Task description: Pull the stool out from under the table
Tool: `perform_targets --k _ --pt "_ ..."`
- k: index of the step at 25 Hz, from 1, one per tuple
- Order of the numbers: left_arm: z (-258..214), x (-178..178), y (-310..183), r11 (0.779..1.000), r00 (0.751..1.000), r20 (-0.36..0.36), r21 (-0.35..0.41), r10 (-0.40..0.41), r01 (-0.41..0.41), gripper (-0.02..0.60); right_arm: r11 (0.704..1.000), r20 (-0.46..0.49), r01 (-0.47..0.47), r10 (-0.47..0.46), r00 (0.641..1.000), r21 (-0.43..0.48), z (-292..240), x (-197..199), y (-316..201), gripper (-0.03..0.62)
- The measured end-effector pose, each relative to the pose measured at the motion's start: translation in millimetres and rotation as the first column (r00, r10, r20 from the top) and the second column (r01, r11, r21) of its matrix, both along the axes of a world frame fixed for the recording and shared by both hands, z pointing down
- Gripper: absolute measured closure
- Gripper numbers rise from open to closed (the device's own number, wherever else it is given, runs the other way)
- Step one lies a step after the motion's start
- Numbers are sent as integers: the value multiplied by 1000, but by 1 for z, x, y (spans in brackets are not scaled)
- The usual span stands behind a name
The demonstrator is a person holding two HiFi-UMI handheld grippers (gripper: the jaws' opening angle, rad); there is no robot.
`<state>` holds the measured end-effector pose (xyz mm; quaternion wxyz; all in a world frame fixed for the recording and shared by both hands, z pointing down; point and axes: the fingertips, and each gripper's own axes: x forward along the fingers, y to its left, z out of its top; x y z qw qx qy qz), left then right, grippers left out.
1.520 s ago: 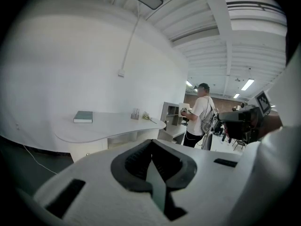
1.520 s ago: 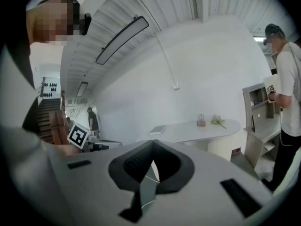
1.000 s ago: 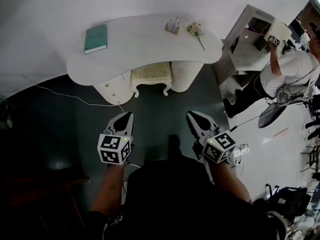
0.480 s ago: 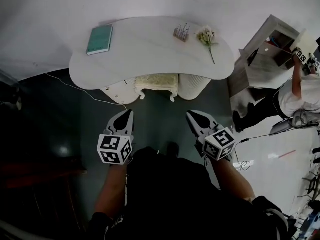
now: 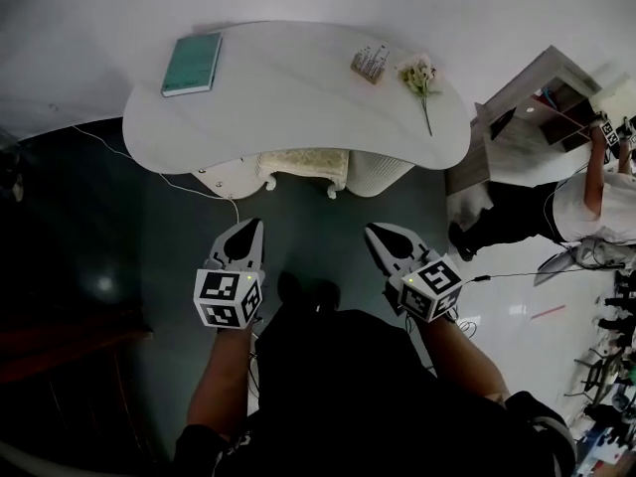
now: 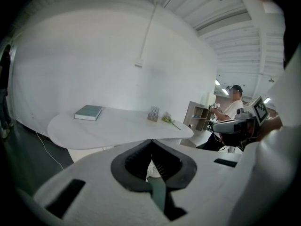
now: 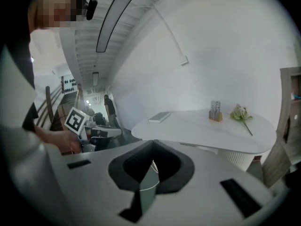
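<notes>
A cream cushioned stool [image 5: 303,165] is tucked under the front edge of a white kidney-shaped table [image 5: 288,102] in the head view; only its seat front and curved legs show. My left gripper [image 5: 255,225] and right gripper [image 5: 370,231] hover side by side over the dark floor, well short of the stool, both shut with nothing between the jaws. In the left gripper view the table [image 6: 117,128] lies ahead, the stool hidden behind my closed jaws. The right gripper view shows the same table [image 7: 207,128] from the left.
On the table lie a teal book [image 5: 193,64], a small holder [image 5: 369,63] and a flower [image 5: 421,76]. A white cable [image 5: 189,189] runs across the floor at left. A grey shelf unit [image 5: 527,127] and another person [image 5: 586,202] stand at right.
The view has drawn closer to the table, which now sits larger and more central. Both grippers keep their places and stay shut. The person at right has shifted further toward the edge.
</notes>
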<state>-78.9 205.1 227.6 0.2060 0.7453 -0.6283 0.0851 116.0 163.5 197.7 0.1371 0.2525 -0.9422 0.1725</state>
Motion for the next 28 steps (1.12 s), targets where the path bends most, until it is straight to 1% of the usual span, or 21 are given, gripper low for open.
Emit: perform_targets --k 2,5,7,11,13,15,16,18,20,22,25,28 --pt "9 -3 -4 1000 1000 -11 23 13 -13 572 1000 -34 12 -12 999 -4 9 -6 0 591" --pt "26 -8 -12 998 999 5 53 39 -40 572 999 -54 8 -10 999 -37 26 -19 -6 589" --pt "40 -11 -18 999 1000 2 42 28 -28 572 998 -62 25 -28 998 -59 40 -24 -13 589" --pt "64 -5 -21 1000 1000 4 15 -26 26 572 991 -57 116 -119 991 -66 71 -19 -22 589" --pt "76 4 -22 998 998 11 -10 -57 57 572 990 -99 122 -128 987 -64 91 -13 -33 589" --pt "85 18 -22 997 997 35 -36 -64 65 572 990 -157 132 -138 978 -43 108 -7 -41 589" --pt "91 26 -22 997 997 47 -50 -60 63 572 988 -162 153 -155 974 -29 111 -6 -43 589" --pt "105 40 -25 996 996 70 -72 -50 55 572 977 -137 213 -211 968 -6 119 -6 -41 589" --pt "118 47 -30 995 995 82 -76 -59 65 572 969 -124 249 -247 961 -3 133 -3 -42 589" --pt "132 48 -37 993 993 81 -79 -83 89 572 970 -149 244 -245 958 -26 154 2 -46 589" --pt "155 39 -50 990 990 90 -79 -105 113 572 979 -209 197 -205 956 -56 188 5 -59 589" --pt "183 23 -70 990 988 103 -64 -116 123 572 984 -200 163 -174 964 -69 220 -5 -75 589"
